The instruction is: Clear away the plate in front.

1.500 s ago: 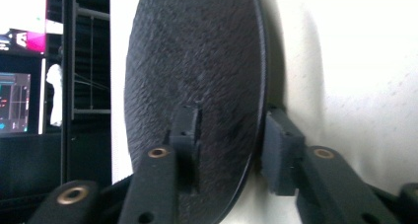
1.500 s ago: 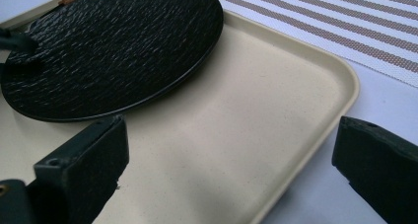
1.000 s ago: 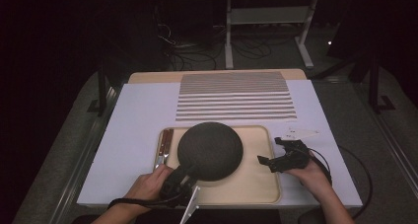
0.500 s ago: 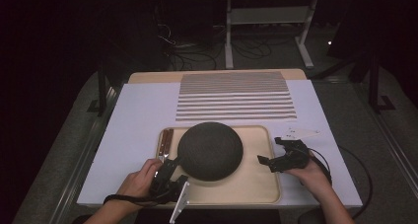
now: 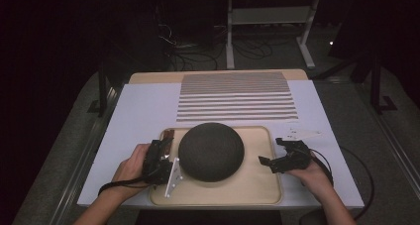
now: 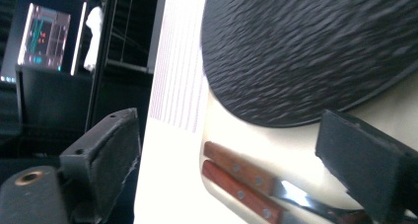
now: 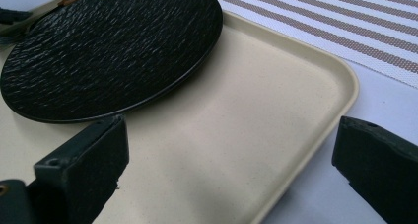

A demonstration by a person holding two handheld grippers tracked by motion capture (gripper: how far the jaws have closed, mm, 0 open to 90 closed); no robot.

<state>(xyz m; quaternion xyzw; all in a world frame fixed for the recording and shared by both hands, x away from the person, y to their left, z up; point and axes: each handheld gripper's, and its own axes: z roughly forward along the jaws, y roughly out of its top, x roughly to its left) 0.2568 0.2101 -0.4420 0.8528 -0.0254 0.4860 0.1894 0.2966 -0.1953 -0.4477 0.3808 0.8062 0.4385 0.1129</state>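
Left gripper (image 5: 166, 155): sits at the left edge of the tray (image 5: 257, 185), held in the person's left hand (image 5: 131, 165); jaws wide apart, just been opening, nothing pinched between them. In the left gripper view, two wooden-handled pieces of cutlery (image 6: 241, 179) lie in the gap between the jaws, touching neither pad; a bright blade tip runs toward the right jaw. The plate (image 6: 315, 51), black and ripple-textured, lies beyond the jaws, its rim just ahead of the right jaw, apart from it. Right gripper (image 5: 280, 155): sits at the right edge of the tray, held in the right hand (image 5: 312, 173); jaws spread wide, empty. In the right gripper view, bare tray floor fills the gap between the jaws; the plate (image 7: 113, 46) lies ahead of the left jaw, close but not touching; the tray's rim (image 7: 345, 86) runs just inside the right jaw. Striped mat (image 5: 236, 96): beyond the tray, well ahead of both pairs of jaws. White sheet (image 5: 143, 111): under tray and mat.
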